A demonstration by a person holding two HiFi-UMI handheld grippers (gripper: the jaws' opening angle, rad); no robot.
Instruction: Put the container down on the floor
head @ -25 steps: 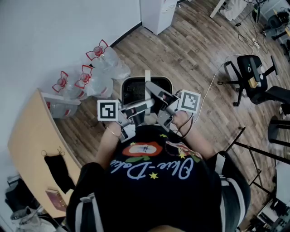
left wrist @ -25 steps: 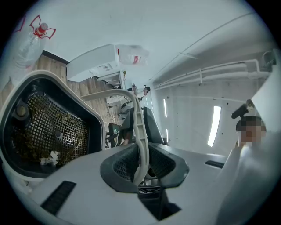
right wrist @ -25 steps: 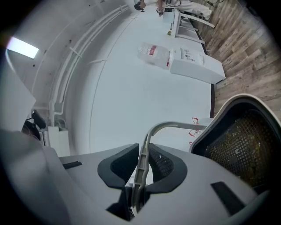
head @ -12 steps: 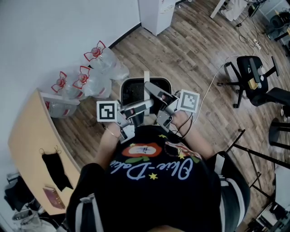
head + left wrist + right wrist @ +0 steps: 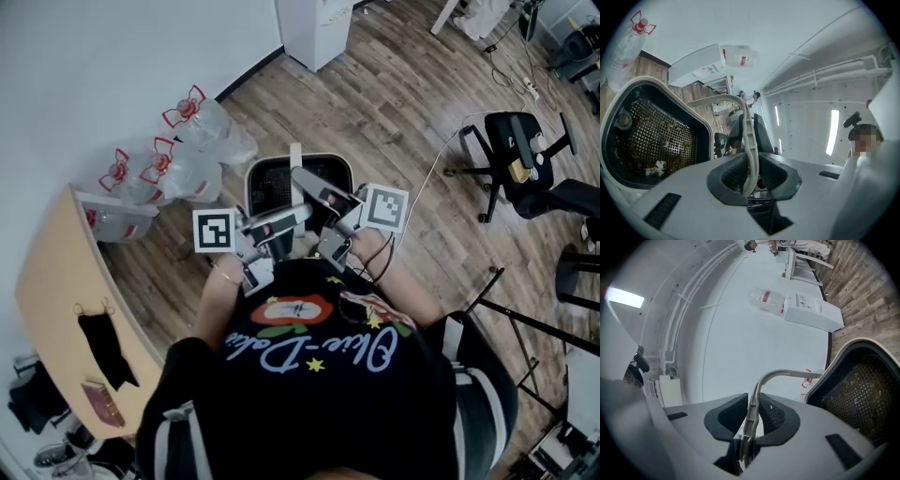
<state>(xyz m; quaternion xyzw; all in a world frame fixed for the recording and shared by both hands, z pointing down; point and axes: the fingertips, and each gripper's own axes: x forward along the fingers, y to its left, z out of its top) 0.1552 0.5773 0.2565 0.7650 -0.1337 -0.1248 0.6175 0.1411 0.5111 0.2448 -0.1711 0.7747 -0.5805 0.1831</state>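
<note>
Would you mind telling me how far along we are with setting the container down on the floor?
Done: the left gripper and the right gripper are both clamped on the container's handle. In hand: the container hangs from that handle in front of the person, apparently clear of the wooden floor. Left: lowering it onto the floor, then opening both grippers.

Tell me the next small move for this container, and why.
Probably lower both hands together, keeping the grip, until the container rests on the wood floor. The left tongs and right tongs are each shut on its pale handle, and it seems to hang in front of the person, not yet set down.
</note>
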